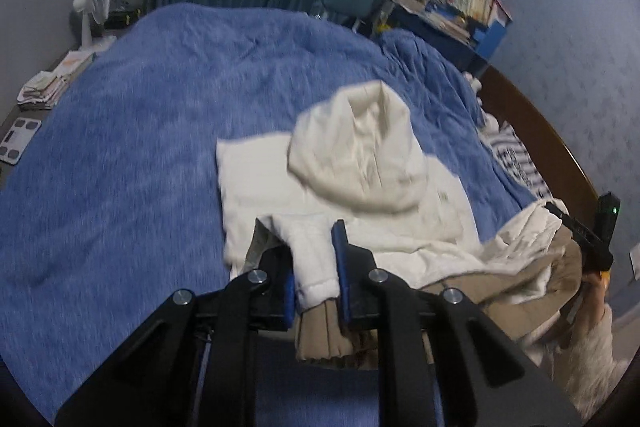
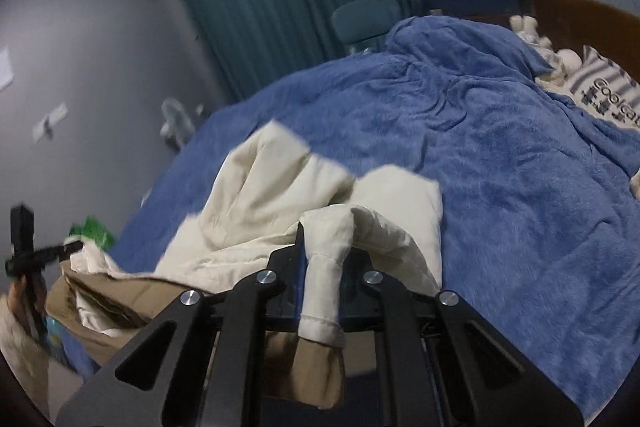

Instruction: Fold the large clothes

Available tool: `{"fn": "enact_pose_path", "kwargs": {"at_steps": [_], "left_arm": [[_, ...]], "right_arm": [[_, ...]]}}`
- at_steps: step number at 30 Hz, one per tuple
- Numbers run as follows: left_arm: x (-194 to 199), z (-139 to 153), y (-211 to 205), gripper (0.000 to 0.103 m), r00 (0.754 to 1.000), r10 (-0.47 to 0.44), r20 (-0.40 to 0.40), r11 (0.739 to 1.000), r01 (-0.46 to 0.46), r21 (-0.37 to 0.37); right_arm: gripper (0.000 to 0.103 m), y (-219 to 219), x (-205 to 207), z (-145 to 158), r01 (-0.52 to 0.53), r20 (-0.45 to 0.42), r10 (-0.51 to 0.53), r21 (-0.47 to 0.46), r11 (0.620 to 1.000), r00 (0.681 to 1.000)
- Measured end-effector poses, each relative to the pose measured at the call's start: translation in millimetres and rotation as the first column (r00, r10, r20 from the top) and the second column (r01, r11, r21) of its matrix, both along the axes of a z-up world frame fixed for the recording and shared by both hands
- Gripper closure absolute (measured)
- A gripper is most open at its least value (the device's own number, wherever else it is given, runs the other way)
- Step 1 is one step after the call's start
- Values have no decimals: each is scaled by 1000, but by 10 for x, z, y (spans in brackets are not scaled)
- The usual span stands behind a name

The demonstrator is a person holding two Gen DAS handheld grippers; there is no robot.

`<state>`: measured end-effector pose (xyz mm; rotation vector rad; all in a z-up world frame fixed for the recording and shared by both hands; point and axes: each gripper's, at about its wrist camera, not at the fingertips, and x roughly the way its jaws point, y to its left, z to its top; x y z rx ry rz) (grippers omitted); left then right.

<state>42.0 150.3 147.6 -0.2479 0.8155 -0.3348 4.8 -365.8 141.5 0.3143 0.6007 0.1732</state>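
While a blue blanket covers the whole bed, a cream hooded coat with a tan lining lies across its near side, hood flopped on top and the near edge raised off the bedding. Both tongs are clamped nearly closed on that raised edge: the left gripper pinches a bunched fold of cream cloth with tan lining hanging below its blue pads, and the right gripper squeezes a cream cuff-like roll.
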Motion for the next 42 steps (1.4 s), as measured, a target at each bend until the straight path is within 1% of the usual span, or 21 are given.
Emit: {"fn": "enact_pose_path", "kwargs": {"at_steps": [4, 6, 7, 9, 12, 16, 17, 22, 24, 26, 28, 30, 34, 38, 39, 40, 41, 42], "left_arm": [[466, 64, -51, 90, 998, 46, 37, 999, -46, -11], [741, 23, -110, 90, 997, 69, 43, 998, -70, 7], [862, -14, -141, 90, 996, 76, 42, 997, -77, 27], [1160, -154, -237, 90, 994, 102, 27, 991, -104, 79], [1457, -378, -299, 89, 991, 134, 16, 986, -135, 102], [1692, -676, -390, 89, 986, 167, 19, 974, -168, 151], [1731, -768, -418, 88, 984, 179, 23, 970, -181, 164], [1762, -1078, -479, 87, 974, 223, 46, 955, -227, 189], [1758, -1187, -485, 87, 973, 227, 38, 954, -230, 191], [1767, -1260, -505, 86, 975, 222, 28, 953, -223, 204], [1776, -1280, -521, 85, 977, 211, 22, 951, -210, 227], [1784, -1270, -522, 84, 978, 209, 20, 952, -209, 224], [1761, -1240, -513, 82, 977, 213, 16, 952, -212, 220], [1754, -1212, -539, 80, 975, 224, 13, 946, -220, 238], [1750, -1193, -537, 79, 973, 229, 15, 946, -227, 232], [1738, -1172, -530, 74, 973, 232, 18, 948, -230, 220], [1726, -1137, -519, 64, 973, 231, 22, 952, -231, 200], [1717, -1108, -513, 58, 973, 230, 26, 956, -231, 183]], "right_arm": [[92, -17, 446, -107, 101, 15, -101, -3, 995, 995], [92, -16, 681, -201, 140, 19, -140, 0, 990, 990], [92, -6, 755, -242, 149, 18, -149, 0, 989, 989], [92, -1, 948, -369, 162, 13, -162, 1, 987, 987], [91, -18, 1207, -583, 167, -23, -167, -26, 986, 986], [90, -115, 1464, -791, 168, -73, -166, 16, 986, 983], [89, -121, 1515, -841, 167, -83, -165, 17, 986, 983], [89, -32, 1714, -997, 162, -114, -165, -40, 986, 980], [88, 17, 1736, -1031, 166, -115, -172, -64, 984, 978], [85, 58, 1726, -1058, 170, -116, -179, -83, 982, 977], [84, 102, 1725, -1063, 170, -118, -182, -101, 980, 976], [81, 123, 1722, -1052, 171, -117, -183, -110, 979, 976], [75, 106, 1710, -1025, 171, -121, -181, -92, 981, 976], [60, 83, 1683, -965, 165, -116, -170, -46, 985, 979], [58, 86, 1672, -947, 167, -113, -171, -46, 985, 979], [58, 90, 1662, -921, 169, -110, -173, -47, 985, 979], [56, 93, 1654, -896, 167, -107, -171, -45, 985, 979], [52, 97, 1648, -876, 165, -104, -168, -39, 986, 980]]}}
